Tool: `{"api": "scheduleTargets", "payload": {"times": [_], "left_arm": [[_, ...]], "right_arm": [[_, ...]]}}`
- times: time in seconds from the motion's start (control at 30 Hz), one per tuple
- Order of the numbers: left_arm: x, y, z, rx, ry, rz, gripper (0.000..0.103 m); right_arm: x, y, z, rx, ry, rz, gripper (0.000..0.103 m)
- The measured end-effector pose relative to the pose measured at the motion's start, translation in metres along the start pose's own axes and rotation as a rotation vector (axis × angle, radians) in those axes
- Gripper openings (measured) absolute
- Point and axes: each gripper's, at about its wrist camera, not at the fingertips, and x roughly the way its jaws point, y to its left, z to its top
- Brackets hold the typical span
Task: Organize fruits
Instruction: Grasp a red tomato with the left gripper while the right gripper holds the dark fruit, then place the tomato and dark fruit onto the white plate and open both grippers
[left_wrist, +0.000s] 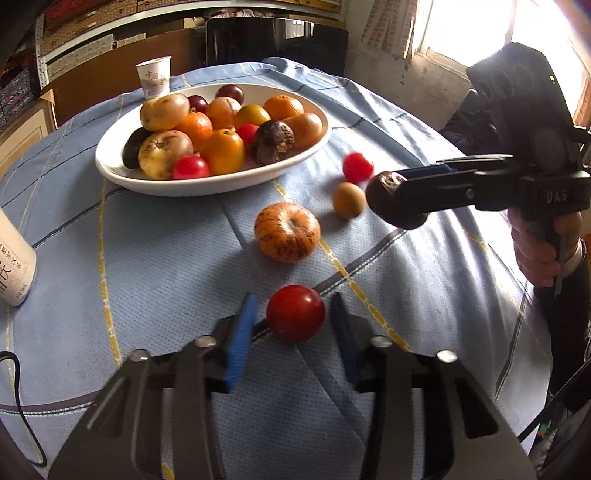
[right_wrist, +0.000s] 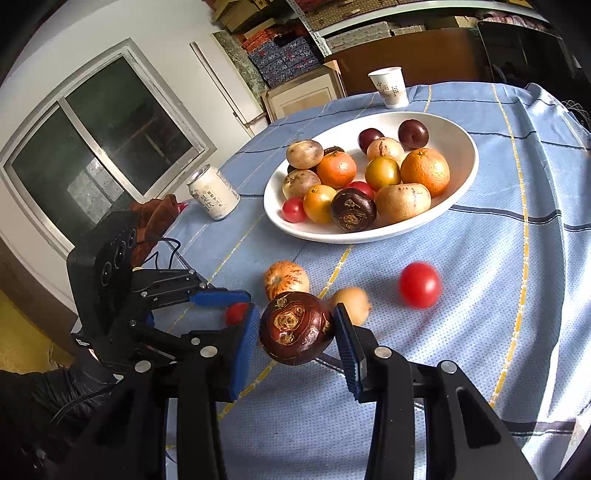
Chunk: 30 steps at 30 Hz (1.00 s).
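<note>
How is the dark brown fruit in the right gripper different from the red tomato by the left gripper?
The dark brown fruit is clamped between the right gripper pads, off the cloth; the red tomato lies on the tablecloth between the open left gripper pads, not gripped. The brown fruit's skin is rough with tan scars; the tomato's is smooth and glossy. Both are roundish and outside the white bowl.

White letters "DAS" stand on the black body of the right gripper (left_wrist: 397, 201), at three o'clock in the left wrist view. The white can (right_wrist: 213, 192) carries dark vertical Chinese characters, too small to read. The paper cup (right_wrist: 389, 87) bears a faint printed pattern with characters, also unreadable.
</note>
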Motion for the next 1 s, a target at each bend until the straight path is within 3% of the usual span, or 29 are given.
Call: {"api": "scheduleTargets", "payload": {"times": [0.43, 0.57, 0.8, 1.0], "left_arm": [[-0.006, 0.001, 0.0, -0.007, -0.02, 0.014, 0.03], [-0.02, 0.01, 0.008, -0.047, -0.073, 0.002, 0.03], [-0.036, 0.054, 0.093, -0.159, -0.175, 0.024, 0.03], [0.004, 0.083, 0.173, -0.219, -0.155, 0.115, 0.03]], "right_arm": [[0.001, -0.005, 0.0, 0.017, -0.01, 0.001, 0.042], [-0.003, -0.014, 0.008, 0.057, -0.081, 0.033, 0.042], [-0.005, -0.038, 0.055, 0.166, -0.279, -0.028, 0.042], [0.022, -0.062, 0.095, 0.195, -0.322, -0.096, 0.042]]}}
